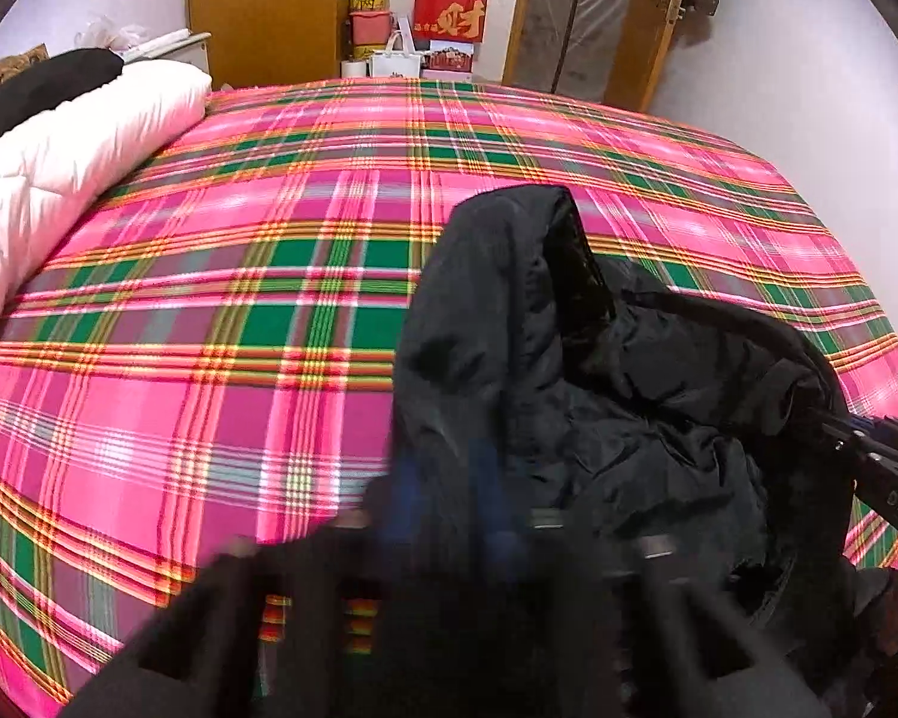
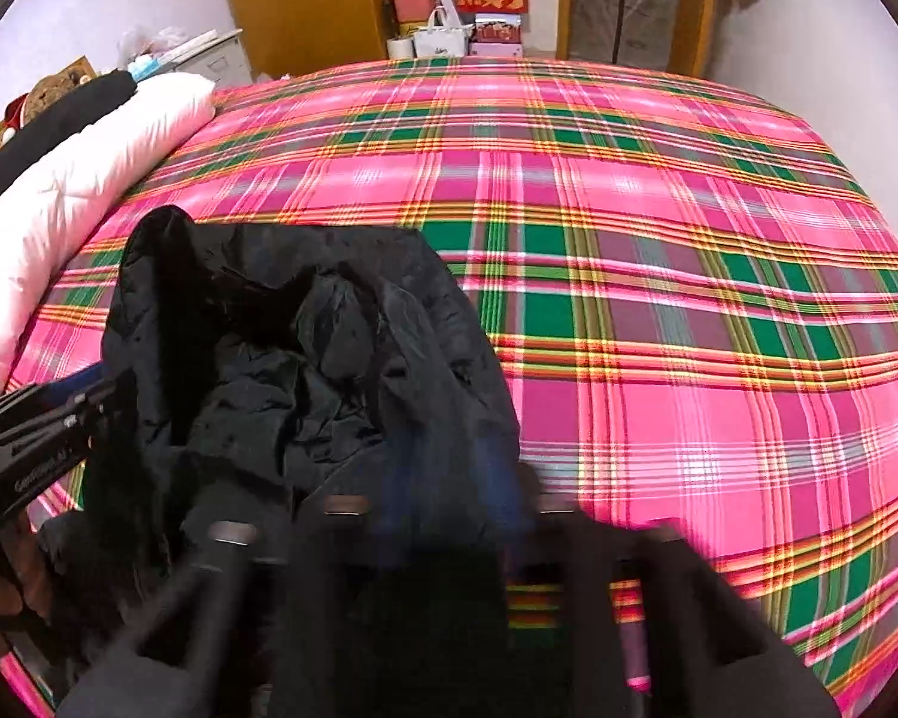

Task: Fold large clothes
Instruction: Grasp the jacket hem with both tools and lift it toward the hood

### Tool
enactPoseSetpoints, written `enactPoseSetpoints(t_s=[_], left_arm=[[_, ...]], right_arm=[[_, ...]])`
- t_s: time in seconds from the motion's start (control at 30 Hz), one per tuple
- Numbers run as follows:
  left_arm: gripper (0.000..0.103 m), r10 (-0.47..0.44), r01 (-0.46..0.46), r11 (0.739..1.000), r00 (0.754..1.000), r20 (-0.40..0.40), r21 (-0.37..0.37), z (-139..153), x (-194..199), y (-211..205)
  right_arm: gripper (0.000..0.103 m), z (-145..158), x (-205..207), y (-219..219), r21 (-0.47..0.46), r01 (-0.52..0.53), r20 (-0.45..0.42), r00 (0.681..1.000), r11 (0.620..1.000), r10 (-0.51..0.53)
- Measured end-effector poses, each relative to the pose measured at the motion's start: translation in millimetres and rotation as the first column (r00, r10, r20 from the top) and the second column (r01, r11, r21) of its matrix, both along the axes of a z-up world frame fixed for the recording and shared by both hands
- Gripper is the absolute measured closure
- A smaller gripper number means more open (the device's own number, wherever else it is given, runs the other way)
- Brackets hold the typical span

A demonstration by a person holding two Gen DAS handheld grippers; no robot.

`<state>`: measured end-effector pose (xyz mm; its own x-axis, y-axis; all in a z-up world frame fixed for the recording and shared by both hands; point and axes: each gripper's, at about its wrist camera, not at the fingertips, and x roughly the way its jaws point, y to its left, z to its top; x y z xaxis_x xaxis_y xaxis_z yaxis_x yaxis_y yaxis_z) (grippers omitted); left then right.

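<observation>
**Black padded jacket bunched at the near edge of the bed, held between 2 grippers**

Black quilted fabric, matte with a slight sheen: the jacket (image 1: pixel 598 371) sits as a crumpled heap on the plaid bedsheet (image 1: pixel 239 299), close to the near edge of the bed and roughly mid-way along it. One end, a hood or collar by the look of it, peaks upward and points toward the far edge.

Left gripper (image 1: pixel 449 478): blue fingers blurred, drawn narrow, with jacket cloth over and around them. Reads as pinching the jacket's left margin, but the blur keeps me from being sure of the bite. In the right wrist view it enters from the left, fingers (image 2: pixel 99 386) buried in the fabric edge.

Right gripper (image 2: pixel 455 478): same picture, blue fingers close together at the jacket's right margin, cloth draped at the tips. From the left wrist view it comes in at the right, tips (image 1: pixel 850 428) against the garment's dark rim.

Key relation: the jacket lies between the 2 grippers, each at an opposite side, neither clearly nearer. Its long axis seems to run from near edge toward far edge. All open sheet lies ahead of both grippers and to either side.

Judgement: still the spreading stage; nothing is folded. Next move likely needs both sides carried forward and apart to lay the heap flat. Risk: slick shell slipping from a shallow pinch.

Off-task: a white quilt (image 1: pixel 60 167) and dark bundle along the left edge; boxes (image 1: pixel 449 12) beyond the far edge.
</observation>
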<state>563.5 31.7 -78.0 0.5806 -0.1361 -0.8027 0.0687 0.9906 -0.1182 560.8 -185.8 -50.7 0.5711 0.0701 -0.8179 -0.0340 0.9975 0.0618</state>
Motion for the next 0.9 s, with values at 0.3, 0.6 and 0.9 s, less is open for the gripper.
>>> enactPoseSetpoints(t_s=[0.3, 0.6, 0.9], left_arm=[[0.1, 0.045, -0.014, 0.986, 0.981, 0.187, -0.166, 71.9, -88.5, 34.3], [0.099, 0.093, -0.032, 0.965, 0.97, 0.227, -0.259, 94.5, -235.6, 67.0], [0.097, 0.171, -0.171, 0.96, 0.985, -0.015, -0.221, 34.4, -320.7, 82.6]], right_arm=[[0.094, 73.7, -92.2, -1.9, 0.129, -0.047, 0.17, 0.985, 0.991, 0.024], [0.095, 78.2, -229.4, 4.5, 0.262, -0.033, 0.175, 0.984, 0.964, -0.013], [0.092, 1.5, -290.1, -4.9, 0.281, 0.073, -0.071, 0.996, 0.957, -0.056]])
